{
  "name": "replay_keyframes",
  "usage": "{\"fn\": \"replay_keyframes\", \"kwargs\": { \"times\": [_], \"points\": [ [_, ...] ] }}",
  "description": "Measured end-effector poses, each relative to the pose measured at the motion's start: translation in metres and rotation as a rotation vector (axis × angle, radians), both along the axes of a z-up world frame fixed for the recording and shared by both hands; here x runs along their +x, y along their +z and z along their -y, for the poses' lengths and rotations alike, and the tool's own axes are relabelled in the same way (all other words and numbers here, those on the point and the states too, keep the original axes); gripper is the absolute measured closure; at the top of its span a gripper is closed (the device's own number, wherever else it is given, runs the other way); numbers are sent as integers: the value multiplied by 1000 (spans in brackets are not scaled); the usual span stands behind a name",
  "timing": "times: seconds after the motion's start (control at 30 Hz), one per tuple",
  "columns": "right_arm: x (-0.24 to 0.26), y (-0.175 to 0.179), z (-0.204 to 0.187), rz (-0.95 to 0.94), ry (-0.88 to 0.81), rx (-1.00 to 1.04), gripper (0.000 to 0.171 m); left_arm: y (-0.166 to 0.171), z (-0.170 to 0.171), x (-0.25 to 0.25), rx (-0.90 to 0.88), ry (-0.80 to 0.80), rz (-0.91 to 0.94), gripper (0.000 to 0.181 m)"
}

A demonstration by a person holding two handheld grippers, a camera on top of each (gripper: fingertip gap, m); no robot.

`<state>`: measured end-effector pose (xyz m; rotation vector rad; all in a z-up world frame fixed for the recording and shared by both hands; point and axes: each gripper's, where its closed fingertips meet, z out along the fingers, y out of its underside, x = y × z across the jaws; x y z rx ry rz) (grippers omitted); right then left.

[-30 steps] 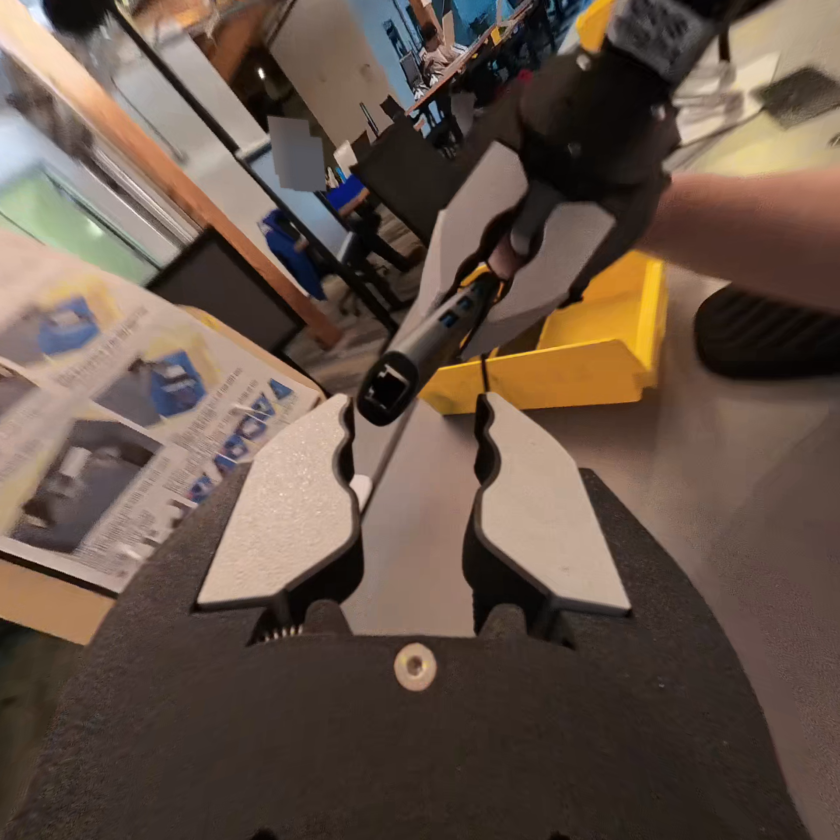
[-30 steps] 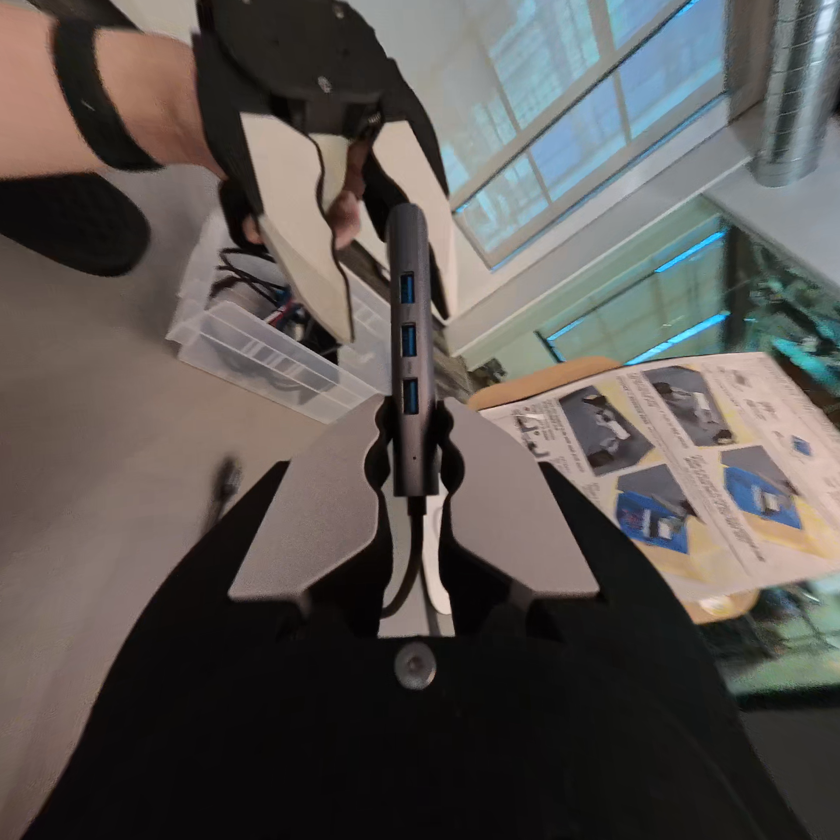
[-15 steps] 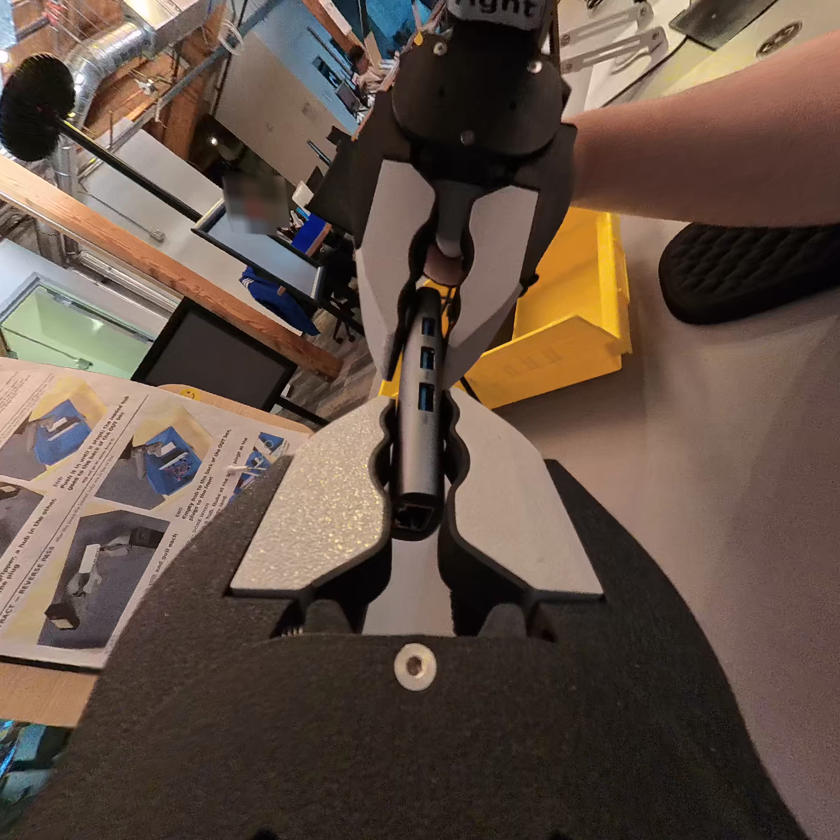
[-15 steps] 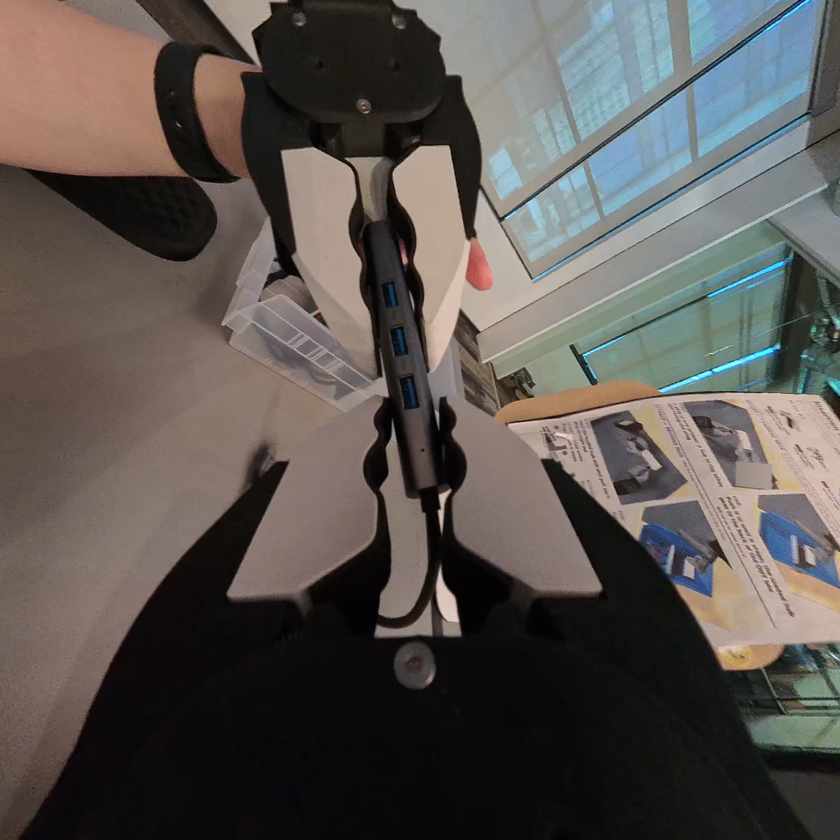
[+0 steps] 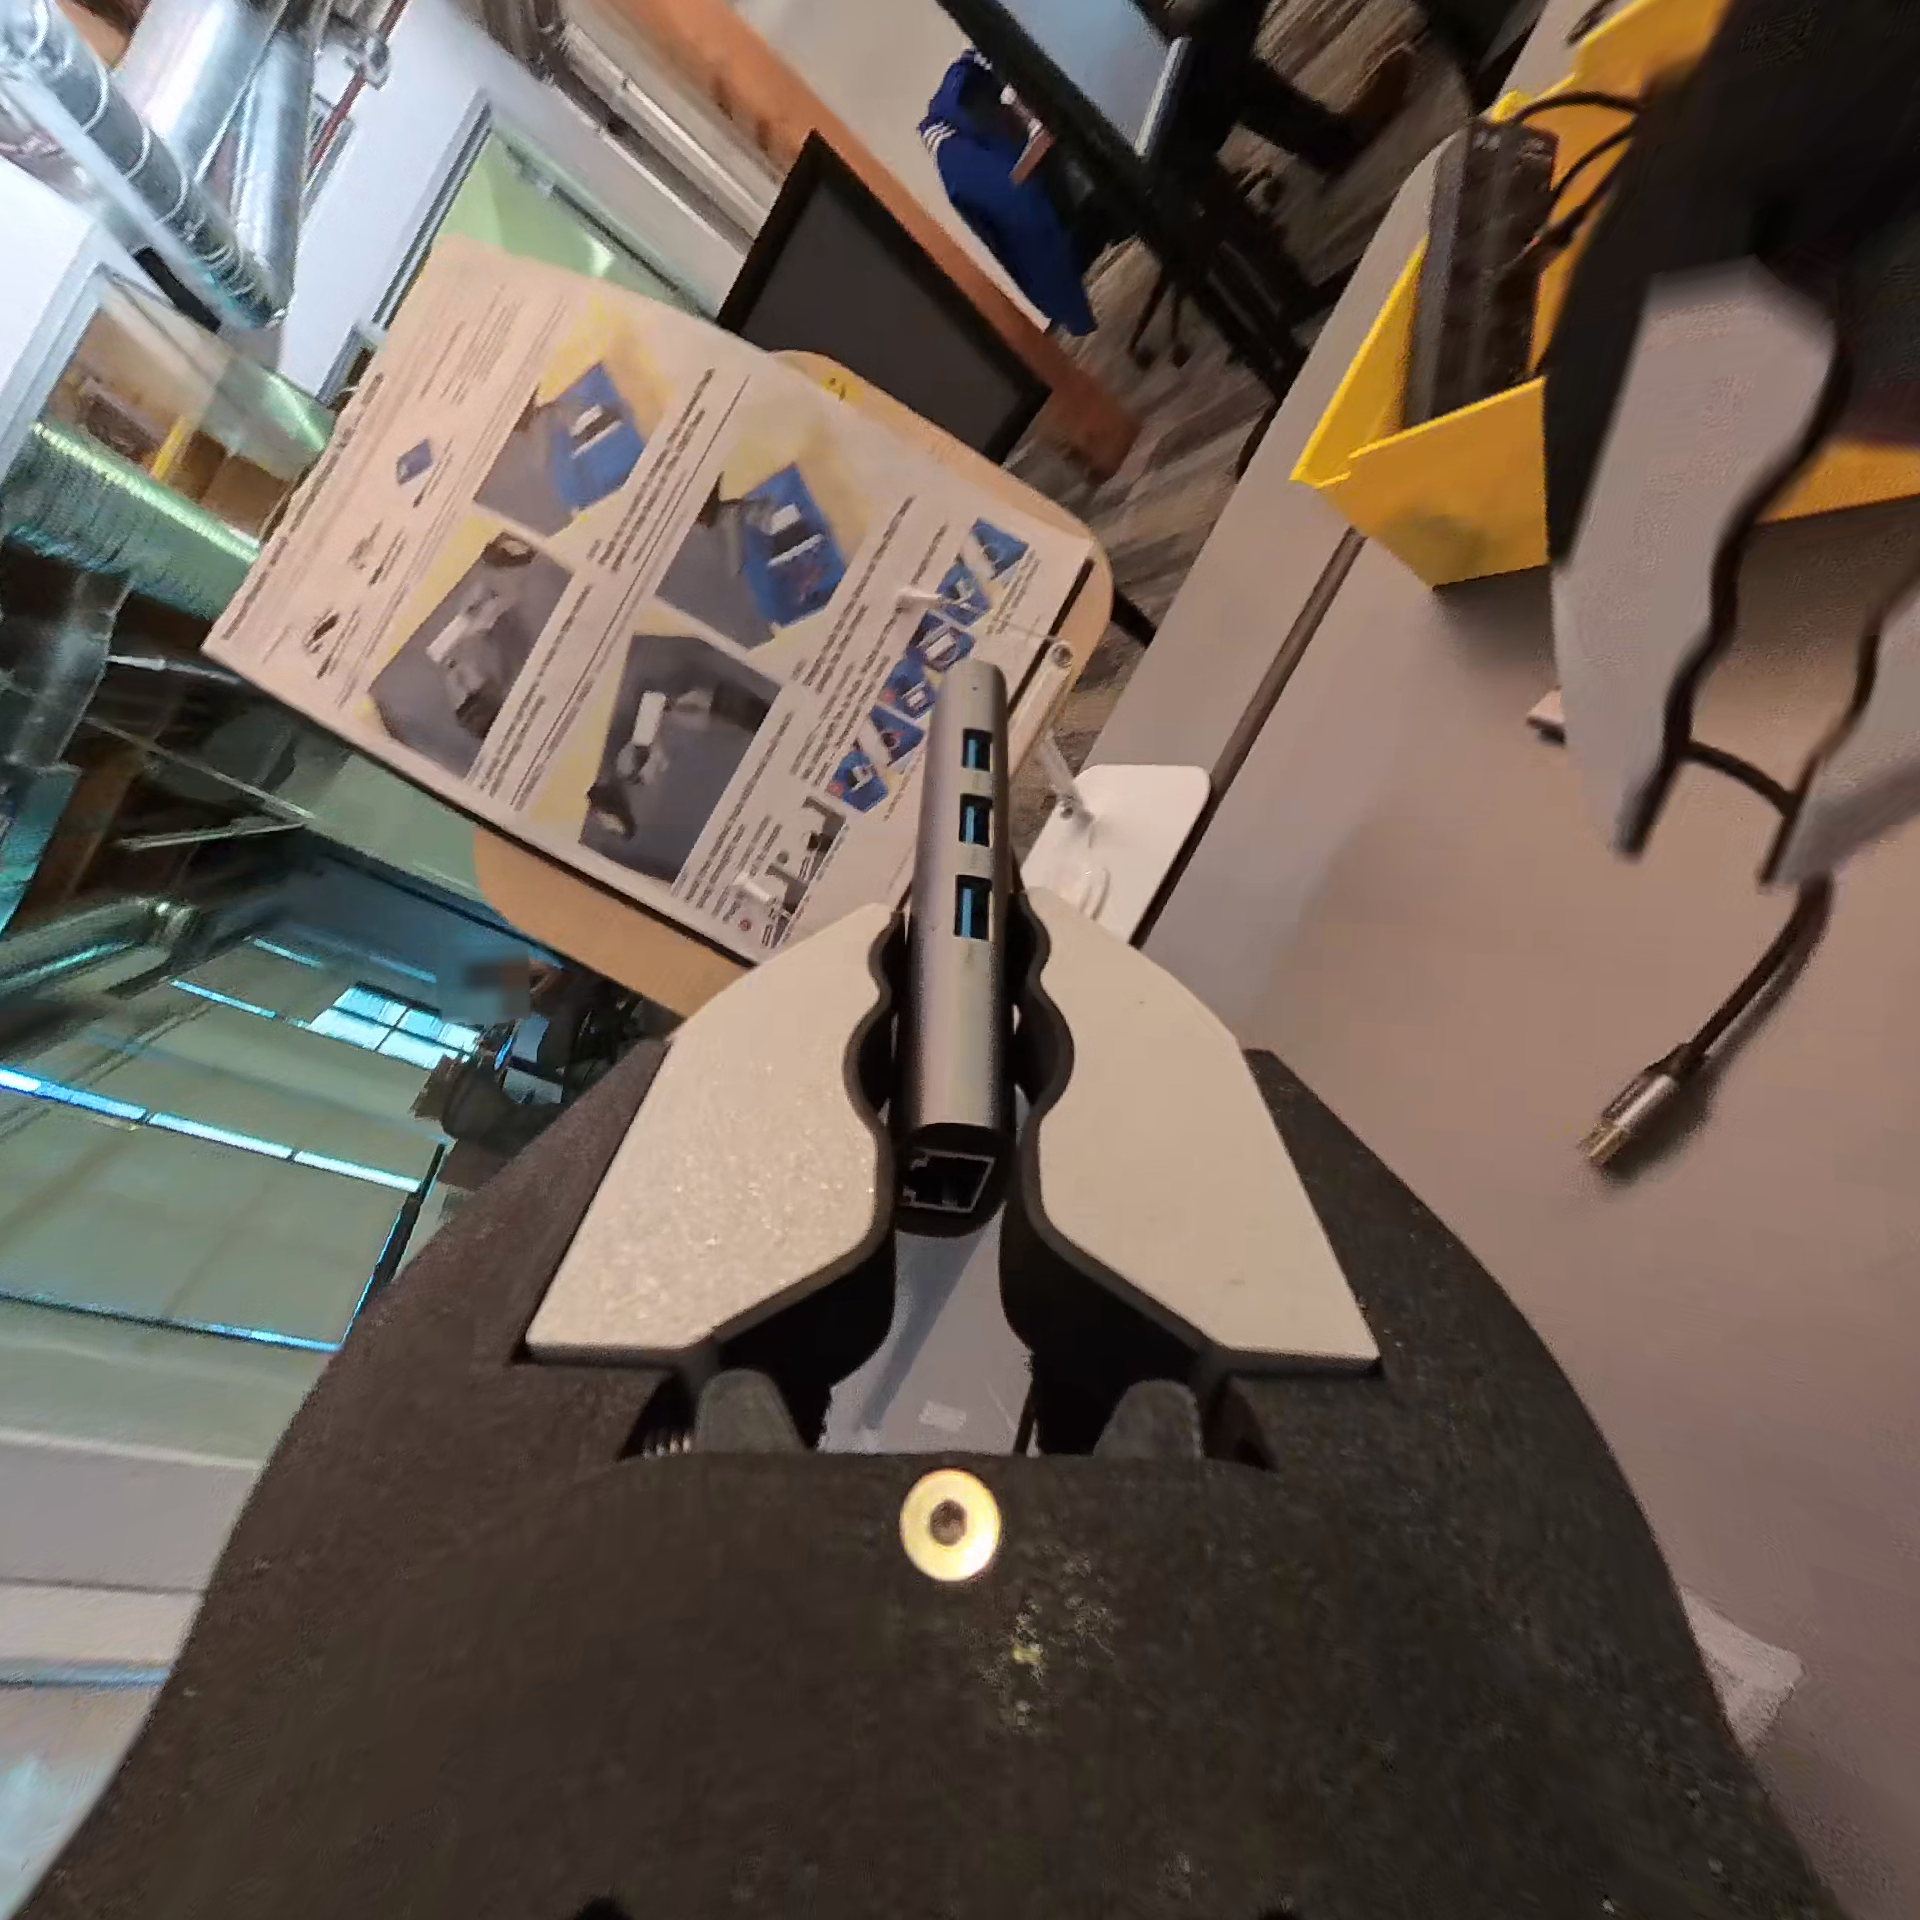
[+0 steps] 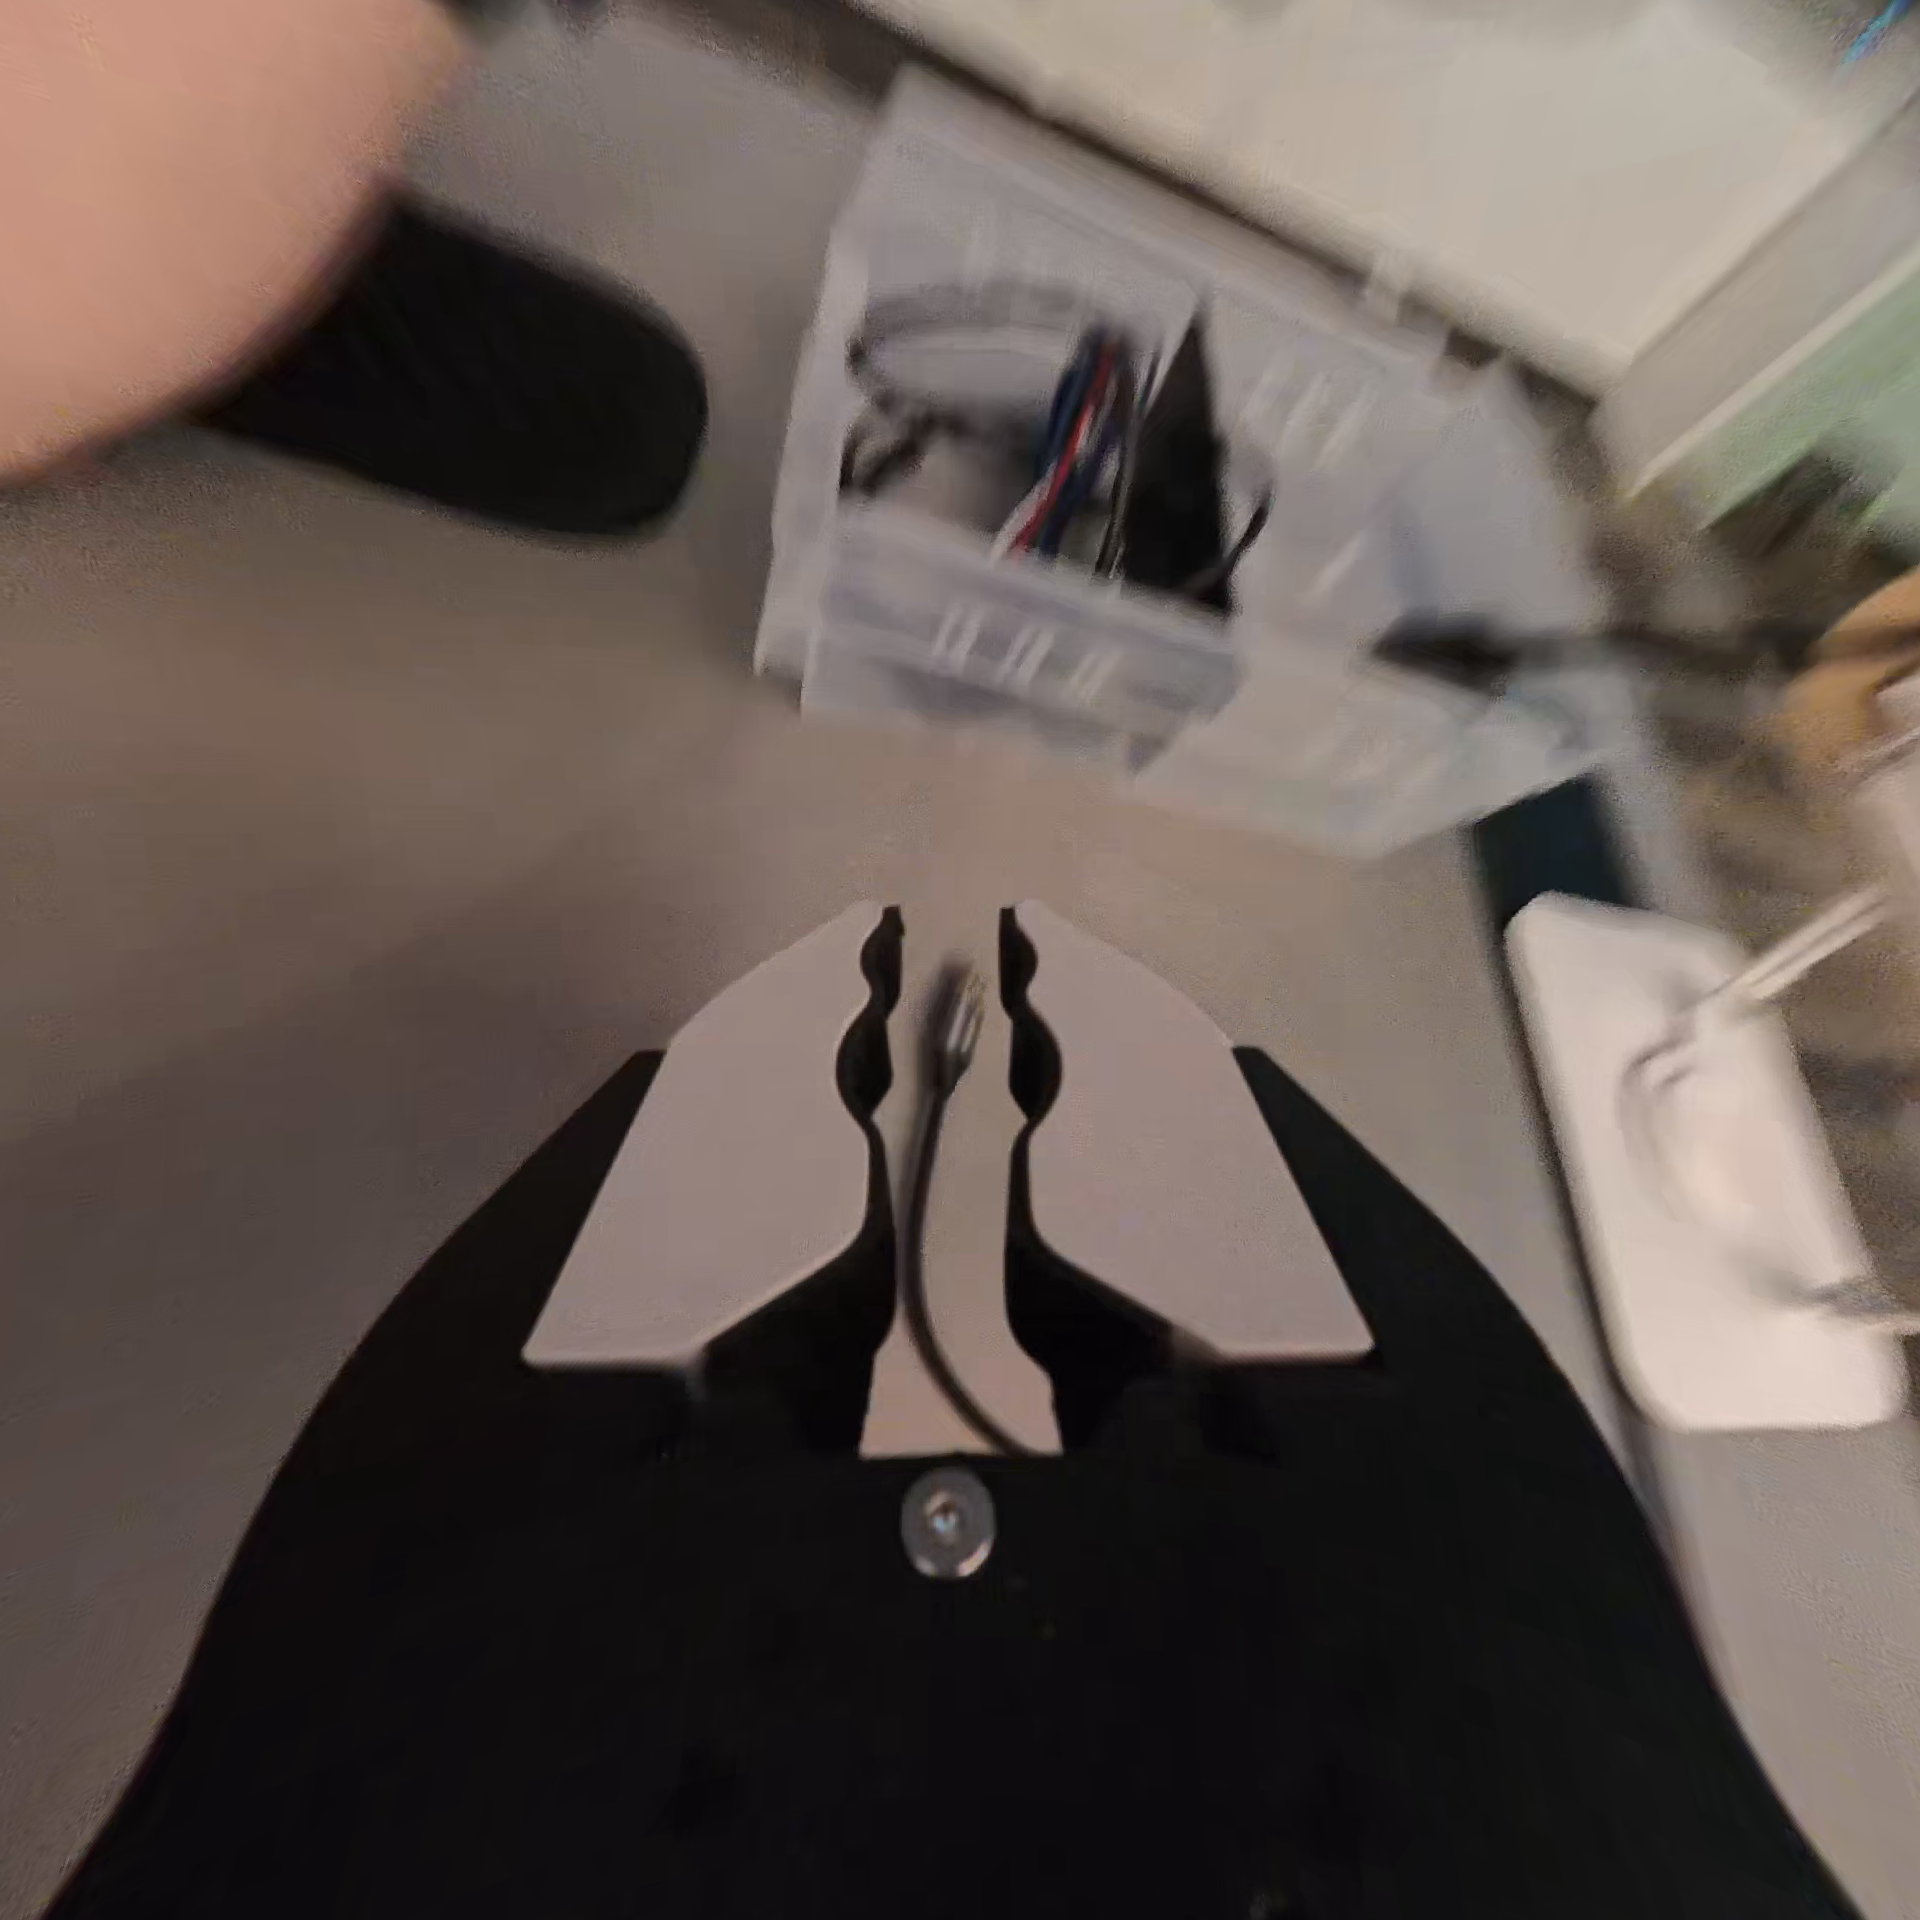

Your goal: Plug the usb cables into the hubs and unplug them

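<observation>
A grey hub with three blue ports sits lengthwise between my left gripper's fingers. My left gripper is shut on it and holds it above the table, with the square socket end facing the camera. My right gripper is off to the upper right, clear of the hub. In its own blurred view my right gripper has its jaws a narrow gap apart with nothing clamped. A black cable with a metal plug dangles under it. The cable's upper end is hidden.
A yellow bin stands at the back of the grey table. A picture sheet on a board rises from a white base. A clear box of cables, a black pad and a forearm are beyond the right gripper. My right fingertips sit around 15 cm from my left ones.
My left gripper closed on the hub's free end. My right gripper let go of the hub and pulled away to the right, the cable swinging under it. Both views swung.
</observation>
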<state>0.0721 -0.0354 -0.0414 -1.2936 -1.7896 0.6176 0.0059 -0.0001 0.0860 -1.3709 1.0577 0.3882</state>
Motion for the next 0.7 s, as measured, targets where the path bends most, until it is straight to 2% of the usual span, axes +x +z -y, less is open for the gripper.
{"fn": "replay_keyframes", "kwargs": {
  "times": [0.1, 0.17, 0.33, 0.43, 0.53, 0.7],
  "points": [
    [-9, -64, -19, 202, -136, -127, 155, 3, 0, -6, 10, 17, 11, 163],
    [-12, -81, -25, 215, -196, -245, 155, 5, 0, -4, 19, 15, 13, 164],
    [-5, -95, -48, 170, -376, -495, 158, 6, 1, 8, 21, -17, 11, 164],
    [-5, -103, -39, 191, -339, -639, 155, 4, 2, 15, 17, -30, -2, 164],
    [-3, -114, -40, 232, -347, -654, 152, 3, 3, 19, 14, -37, -13, 164],
    [-5, -116, -38, 239, -306, -662, 158, 4, 4, 23, 11, -49, -9, 164]
  ]
}}
